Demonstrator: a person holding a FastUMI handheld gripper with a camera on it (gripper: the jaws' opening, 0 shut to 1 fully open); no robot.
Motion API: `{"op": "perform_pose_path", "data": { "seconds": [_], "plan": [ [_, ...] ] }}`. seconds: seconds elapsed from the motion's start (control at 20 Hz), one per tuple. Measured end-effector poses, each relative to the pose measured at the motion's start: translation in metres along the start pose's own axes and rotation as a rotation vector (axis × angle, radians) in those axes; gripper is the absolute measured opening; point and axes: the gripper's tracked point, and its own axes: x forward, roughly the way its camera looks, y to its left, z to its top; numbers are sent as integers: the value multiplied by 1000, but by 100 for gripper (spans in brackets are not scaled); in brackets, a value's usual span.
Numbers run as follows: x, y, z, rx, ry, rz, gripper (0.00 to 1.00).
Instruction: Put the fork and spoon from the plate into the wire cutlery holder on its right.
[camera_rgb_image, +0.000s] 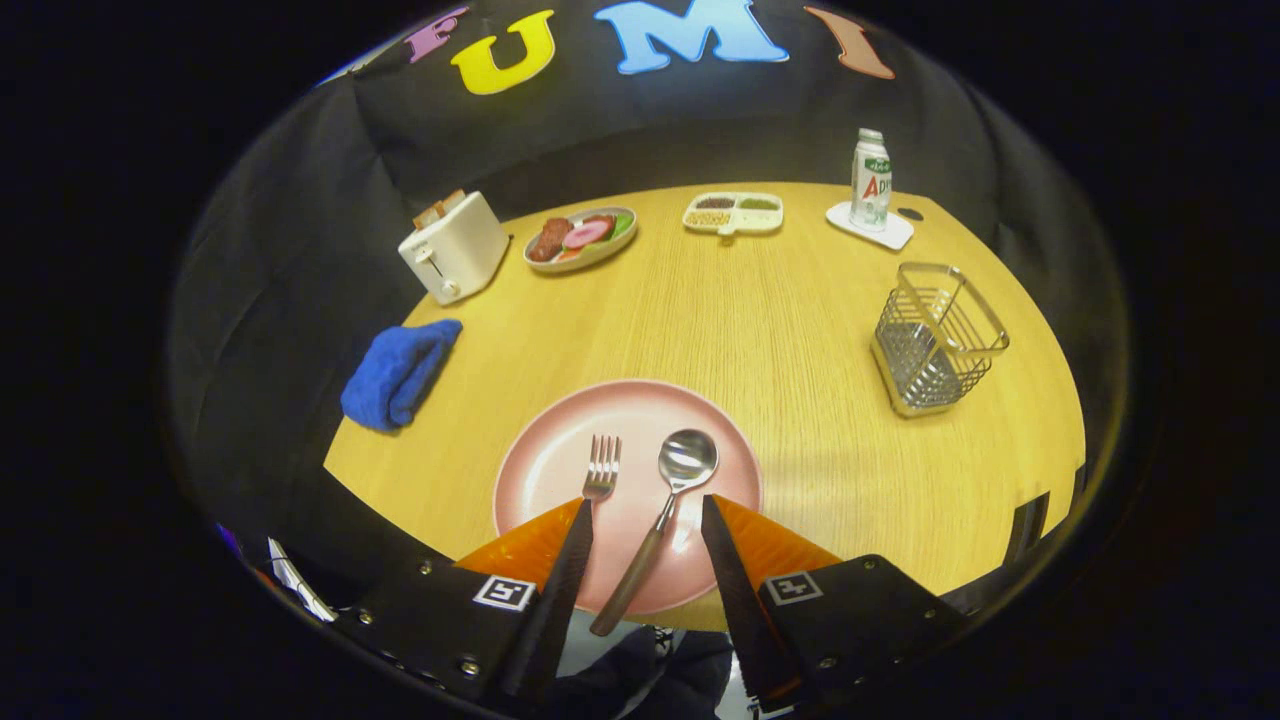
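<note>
A pink plate (545, 455) lies on the wooden table just ahead of my fingers. On it rest a metal fork (602, 467) and a spoon (683, 462) with a wooden handle, side by side, heads pointing away from me. My gripper (645, 505) hovers over the plate's near edge, open, with the spoon's handle between the fingers and untouched. The fork's handle is hidden behind the left finger. The wire cutlery holder (935, 340) stands upright to the right of the plate, beyond the fingers, with nothing in it.
A blue cloth (400, 372) lies left of the plate near the table edge. Farther back stand a white toaster (455, 245), a plate of food (582, 238), a divided dish (733, 213) and a bottle (871, 180) on a white coaster.
</note>
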Motion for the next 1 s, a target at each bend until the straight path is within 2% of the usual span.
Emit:
{"op": "perform_pose_path", "data": {
  "seconds": [0.35,0.4,0.45,0.55,0.6,0.65,0.75,0.9,1.0],
  "plan": [
    [31,0,-34,-30,126,-29,67],
    [37,-1,-36,-36,136,-38,60],
    [35,0,-39,-38,154,-40,43],
    [34,-9,-34,-34,152,-72,39],
    [36,-6,-35,-10,153,-54,21],
    [40,-6,-35,6,166,-44,9],
    [40,-3,-37,27,180,-12,9],
    [35,-6,-32,21,166,-9,9],
    [29,-3,-22,53,128,34,9]
  ]
}}
